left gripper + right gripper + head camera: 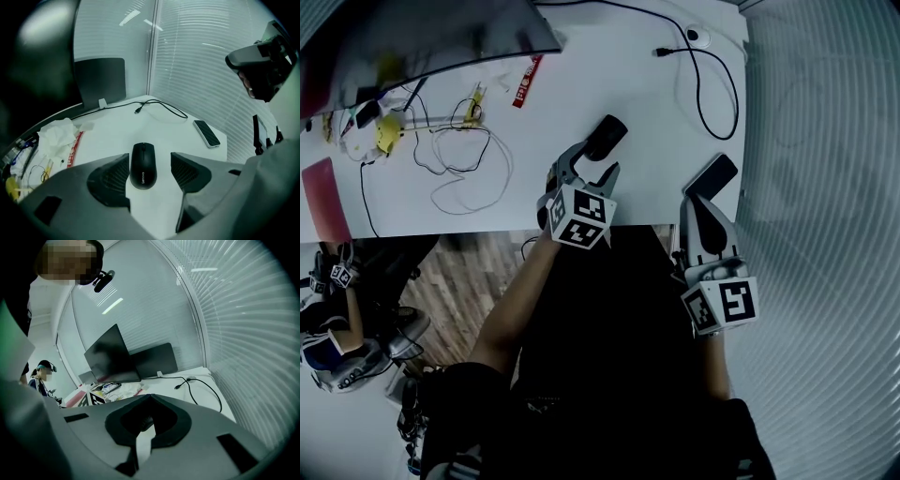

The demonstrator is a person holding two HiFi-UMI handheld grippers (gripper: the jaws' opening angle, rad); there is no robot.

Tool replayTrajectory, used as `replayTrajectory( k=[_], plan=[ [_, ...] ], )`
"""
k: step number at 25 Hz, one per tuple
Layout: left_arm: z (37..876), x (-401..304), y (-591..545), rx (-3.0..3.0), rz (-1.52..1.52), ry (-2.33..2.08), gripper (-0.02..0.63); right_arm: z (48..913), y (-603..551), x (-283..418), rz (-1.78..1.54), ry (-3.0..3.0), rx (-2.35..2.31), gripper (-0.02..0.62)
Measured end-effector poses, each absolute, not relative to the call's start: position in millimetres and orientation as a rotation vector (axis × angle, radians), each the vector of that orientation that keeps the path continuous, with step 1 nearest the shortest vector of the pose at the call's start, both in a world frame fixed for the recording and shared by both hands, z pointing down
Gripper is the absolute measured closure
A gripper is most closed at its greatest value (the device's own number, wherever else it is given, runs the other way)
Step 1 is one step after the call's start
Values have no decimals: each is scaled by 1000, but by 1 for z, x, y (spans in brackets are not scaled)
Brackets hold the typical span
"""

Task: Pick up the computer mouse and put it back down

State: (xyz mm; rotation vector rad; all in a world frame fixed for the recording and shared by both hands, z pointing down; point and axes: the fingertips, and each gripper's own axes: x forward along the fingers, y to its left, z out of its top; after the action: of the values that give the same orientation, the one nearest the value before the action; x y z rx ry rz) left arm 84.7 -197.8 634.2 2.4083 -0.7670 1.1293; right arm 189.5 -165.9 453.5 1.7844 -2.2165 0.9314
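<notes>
White desk point(581, 56) beside slatted blinds point(197, 61); cable point(712, 94), mouse point(606, 137), phone point(711, 175) on it.

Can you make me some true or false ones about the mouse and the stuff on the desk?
1. The black computer mouse sits on the white desk between the left gripper's jaws. True.
2. The left gripper is squeezing the mouse. False: its jaws stand open, with a clear gap on one side.
3. A phone lies near the desk's edge. True.
4. The black cable is plugged into the mouse. False: it lies farther back, apart from the mouse.
</notes>
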Motion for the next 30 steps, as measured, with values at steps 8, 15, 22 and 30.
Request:
replayTrajectory(
  k=[8, 15, 22, 30],
  plan=[
    [673, 91, -211, 2335, 1269, -710, 333, 469, -168, 203, 986, -2135, 1841, 595],
    [697, 96, -221, 2246, 1360, -683, 327, 478, -165, 216, 1013, -2055, 1877, 595],
    [715, 99, -221, 2200, 1437, -634, 321, 489, -157, 223, 1030, -1984, 1903, 597],
    [722, 101, -225, 2174, 1463, -629, 321, 492, -155, 228, 1037, -1957, 1939, 597]
  ],
)
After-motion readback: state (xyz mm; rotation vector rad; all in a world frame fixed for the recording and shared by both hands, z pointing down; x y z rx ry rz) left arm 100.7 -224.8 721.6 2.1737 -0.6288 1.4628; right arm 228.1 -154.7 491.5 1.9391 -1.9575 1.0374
